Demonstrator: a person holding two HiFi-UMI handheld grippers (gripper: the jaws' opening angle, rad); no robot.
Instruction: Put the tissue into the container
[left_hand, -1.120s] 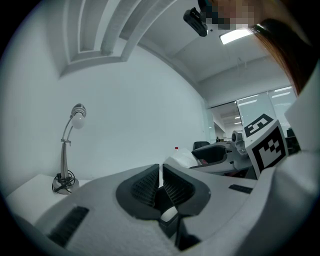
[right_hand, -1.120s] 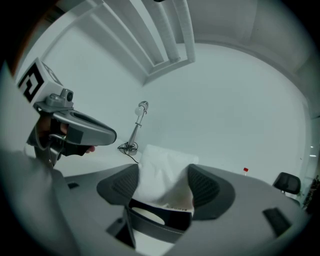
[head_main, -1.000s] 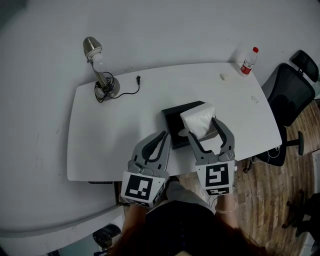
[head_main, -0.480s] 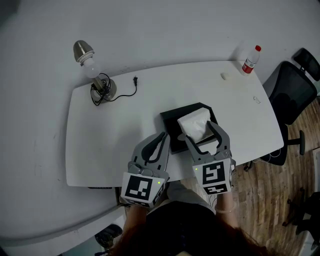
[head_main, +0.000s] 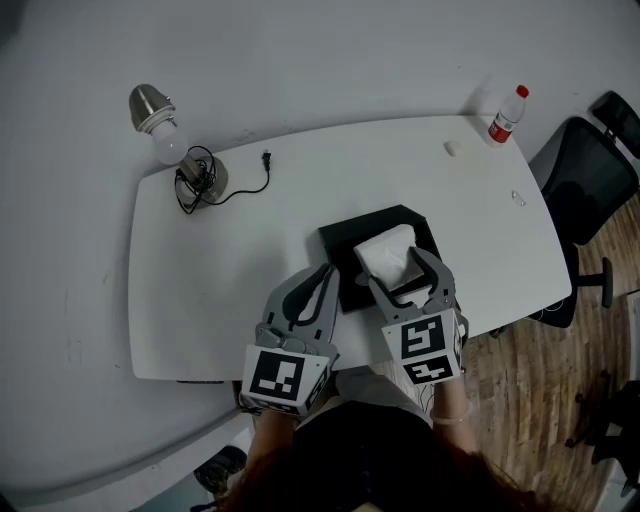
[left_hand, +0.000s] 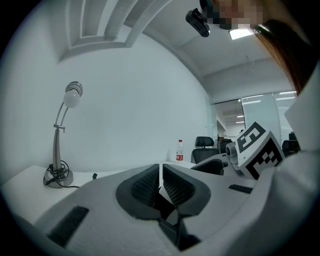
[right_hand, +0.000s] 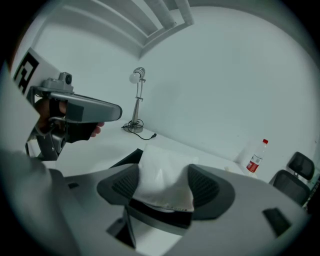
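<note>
My left gripper (left_hand: 161, 186) has its jaws together on nothing, parked just left of the black container (head_main: 343, 238). My right gripper (head_main: 400, 275) is clamped on the tissue (head_main: 386, 250), held over the container's right half. Next move looks like straight down.

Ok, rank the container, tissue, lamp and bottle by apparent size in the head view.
1. Container
2. Lamp and tissue: too alike to rank; the lamp spans more but is thin.
3. Bottle
</note>
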